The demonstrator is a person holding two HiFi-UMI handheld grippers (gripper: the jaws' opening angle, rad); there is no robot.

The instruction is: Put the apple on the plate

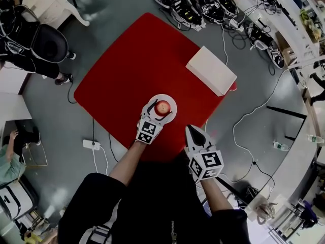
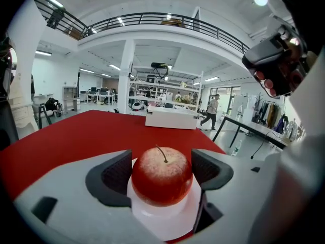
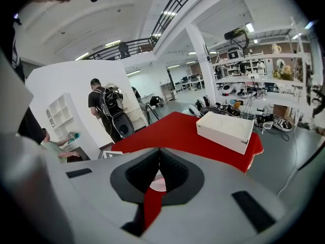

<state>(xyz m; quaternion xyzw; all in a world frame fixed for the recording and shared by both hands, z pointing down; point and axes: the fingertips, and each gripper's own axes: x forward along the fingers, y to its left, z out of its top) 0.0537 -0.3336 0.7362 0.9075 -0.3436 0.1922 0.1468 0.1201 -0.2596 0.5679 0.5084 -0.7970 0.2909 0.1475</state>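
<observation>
Head view: left gripper (image 1: pixel 161 110) w/ fingers (image 2: pixel 118 174) grasping the apple (image 1: pixel 163 107) on the white plate (image 1: pixel 164 96); right gripper (image 1: pixel 192 132) clenched on nothing.
Left forearm comes in from 7 o'clock, gripper aimed toward 1 o'clock at frame centre. Right gripper sits at 5 o'clock of the plate, tips aimed approx. 11 o'clock, over the near edge of the red worktop (image 1: pixel 137 65). Its pads meet at the tips. Plate is mostly covered by apple and fingers, w/ only rim showing. Right gripper view gives just a sliver of plate and red through the slot below the tips. Worktop's near corner is hidden by the person's torso. Apple's stem (image 2: pixel 162 154) axis is upright, stem leaning slightly to 11 o'clock in left gripper view. White box (image 1: pixel 210 70) lies at 2 o'clock of the plate, well apart.
</observation>
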